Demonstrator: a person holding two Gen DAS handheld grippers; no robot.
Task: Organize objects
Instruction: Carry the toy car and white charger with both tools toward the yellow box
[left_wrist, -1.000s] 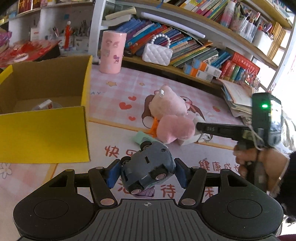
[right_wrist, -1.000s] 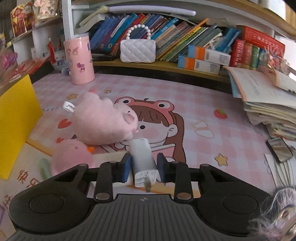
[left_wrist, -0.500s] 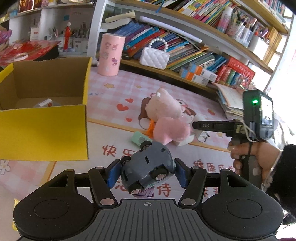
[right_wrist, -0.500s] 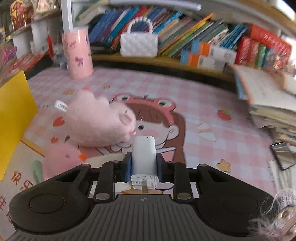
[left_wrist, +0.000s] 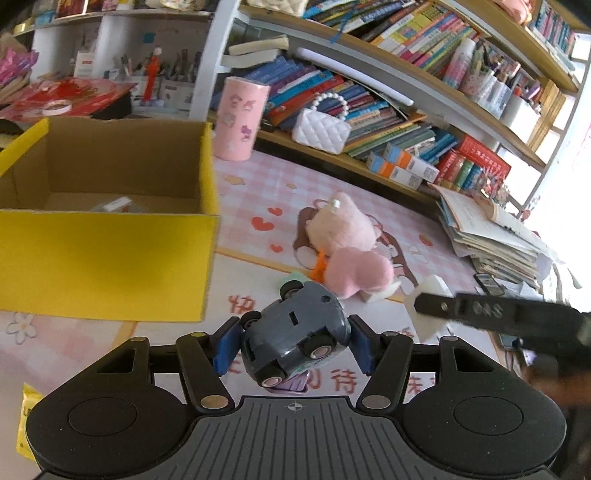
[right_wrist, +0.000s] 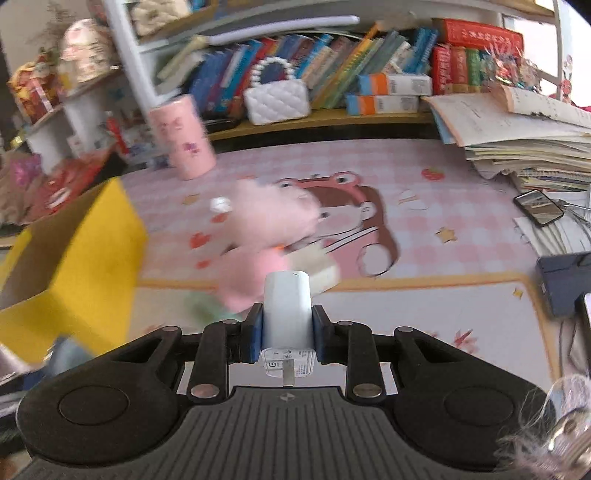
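Observation:
My left gripper (left_wrist: 291, 345) is shut on a grey toy car (left_wrist: 295, 334), held tilted with its wheels showing, above the pink mat. My right gripper (right_wrist: 287, 332) is shut on a white charger plug (right_wrist: 287, 314) lifted off the mat; the left wrist view shows the same right gripper (left_wrist: 424, 308) coming in from the right with the white plug (left_wrist: 428, 295) at its tip. A yellow cardboard box (left_wrist: 107, 258) stands open at the left, the box (right_wrist: 74, 258) also in the blurred right wrist view. Pink plush toys (left_wrist: 343, 236) lie mid-mat.
A pink cylinder (left_wrist: 240, 118) and white quilted handbag (left_wrist: 321, 129) stand by the bookshelf at the back. A stack of papers and books (right_wrist: 517, 136) lies at the right, with a phone (right_wrist: 539, 208) beside it. A small white box (right_wrist: 314, 266) lies by the plush.
My right gripper has lifted the white plug off the mat and swung left toward the yellow box. The left gripper drifted slightly, still holding the car.

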